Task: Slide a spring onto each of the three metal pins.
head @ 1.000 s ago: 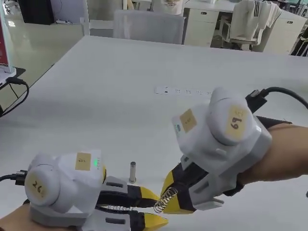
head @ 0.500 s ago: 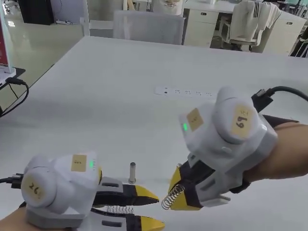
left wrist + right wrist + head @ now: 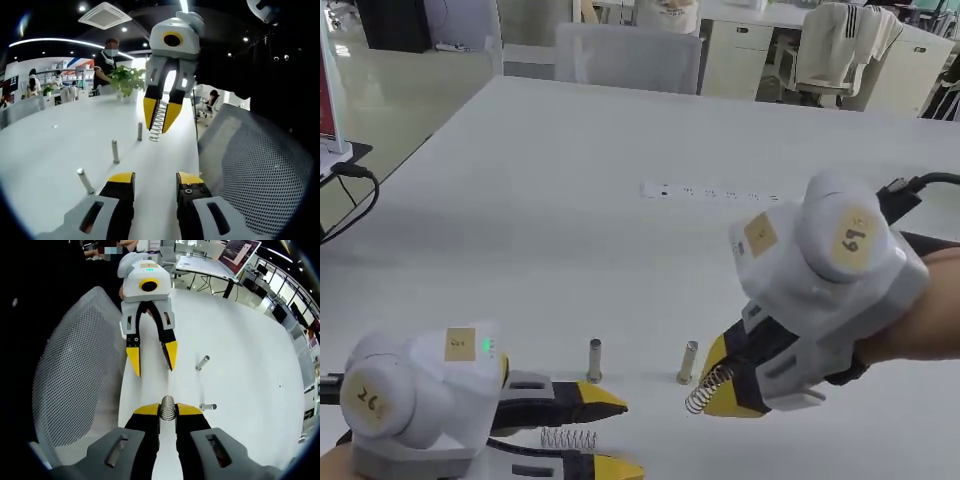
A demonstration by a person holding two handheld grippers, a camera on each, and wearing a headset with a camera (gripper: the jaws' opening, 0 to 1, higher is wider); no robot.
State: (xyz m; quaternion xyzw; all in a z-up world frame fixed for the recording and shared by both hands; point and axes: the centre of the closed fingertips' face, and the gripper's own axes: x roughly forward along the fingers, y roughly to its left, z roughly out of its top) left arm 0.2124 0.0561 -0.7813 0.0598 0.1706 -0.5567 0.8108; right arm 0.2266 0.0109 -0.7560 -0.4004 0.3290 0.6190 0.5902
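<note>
Spring point(image 3: 704, 389) is pinched in right gripper point(image 3: 720, 392), just beside a pin point(image 3: 688, 362), not yet threaded. Next, its bore is to be aligned over the pin top. Left gripper point(image 3: 617, 437) is spread, with a second spring point(image 3: 568, 438) near it.

Head view: taken from above the near edge of the broad white desk point(image 3: 570, 200), facing forward and down. The left claw point(image 3: 625, 438) and right claw point(image 3: 713, 385) sit close under the lens.
Left gripper view: low over the desk, looking about level along its own jaws at the right claw, near.
Right gripper view: higher, tipped down at the desk top, facing the left claw, near.
Shared by all three: the desk strip between the claws, the short upright steel pins point(image 3: 595, 358), and the silver coiled wire spring point(image 3: 704, 392) pinched in the right claw.
</note>
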